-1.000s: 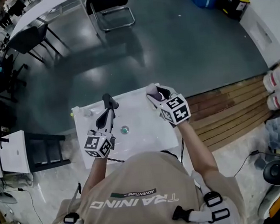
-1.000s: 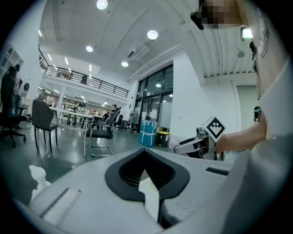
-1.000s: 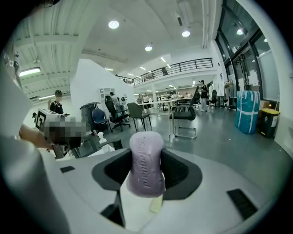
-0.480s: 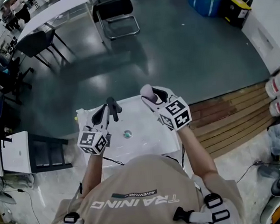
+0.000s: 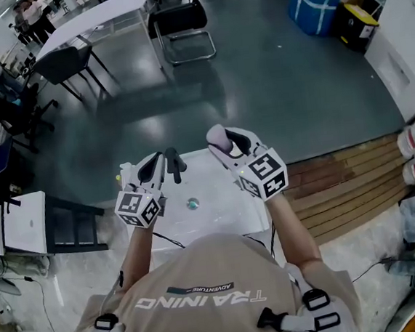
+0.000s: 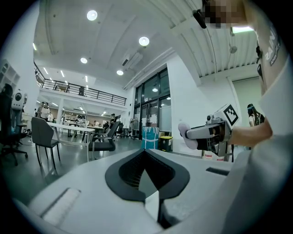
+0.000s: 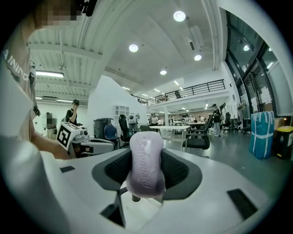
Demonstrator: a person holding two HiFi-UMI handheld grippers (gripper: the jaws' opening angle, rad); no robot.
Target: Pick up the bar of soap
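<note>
Bar of soap (image 7: 146,162) pinched upright between jaws of right gripper (image 5: 225,142), held clear above worktop (image 5: 217,186). Left gripper (image 6: 146,153) jaws pressed together, empty. Pickup looks done; nothing obvious left.

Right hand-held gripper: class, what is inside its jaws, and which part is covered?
A pale purple bar of soap stands clamped in the right hand-held gripper, lettered face showing. The black pads cover its two sides; its far face is unseen.
</note>
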